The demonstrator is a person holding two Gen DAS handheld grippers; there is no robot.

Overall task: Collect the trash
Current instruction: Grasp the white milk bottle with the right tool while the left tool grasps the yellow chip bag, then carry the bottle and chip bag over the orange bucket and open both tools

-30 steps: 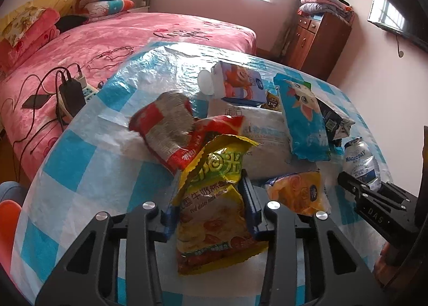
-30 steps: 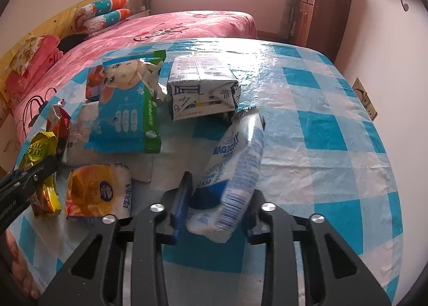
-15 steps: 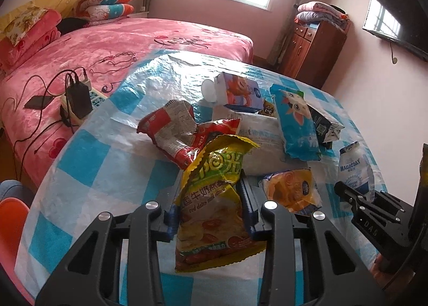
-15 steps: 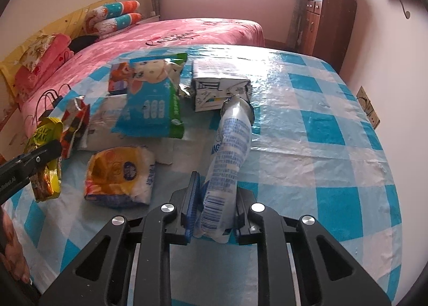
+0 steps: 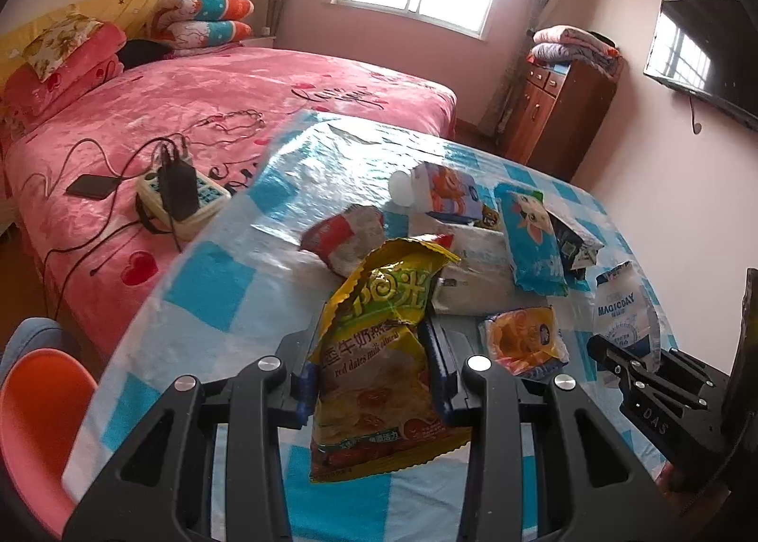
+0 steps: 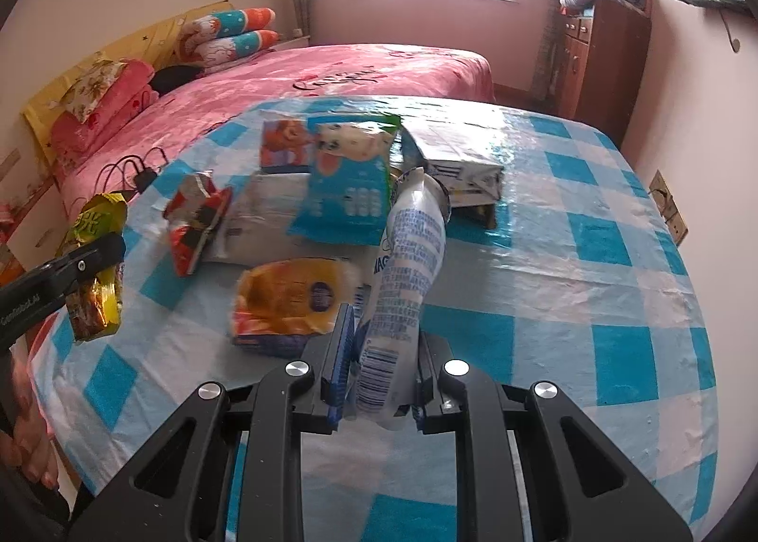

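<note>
My left gripper is shut on a yellow snack bag and holds it above the near edge of the checked table. My right gripper is shut on a crushed white-and-blue milk pouch, lifted off the table. The pouch also shows in the left wrist view, and the yellow bag in the right wrist view. Still lying on the table are an orange wrapper, a red-and-silver wrapper, a blue wipes pack and a crushed carton.
A pink bed with a power strip and cables lies beyond the table. An orange chair stands at the near left. A wooden cabinet stands by the far wall.
Both grippers have risen and drawn back from the table, lifting the yellow bag and the milk pouch. The right jaws have closed tighter, squeezing the pouch upright.
</note>
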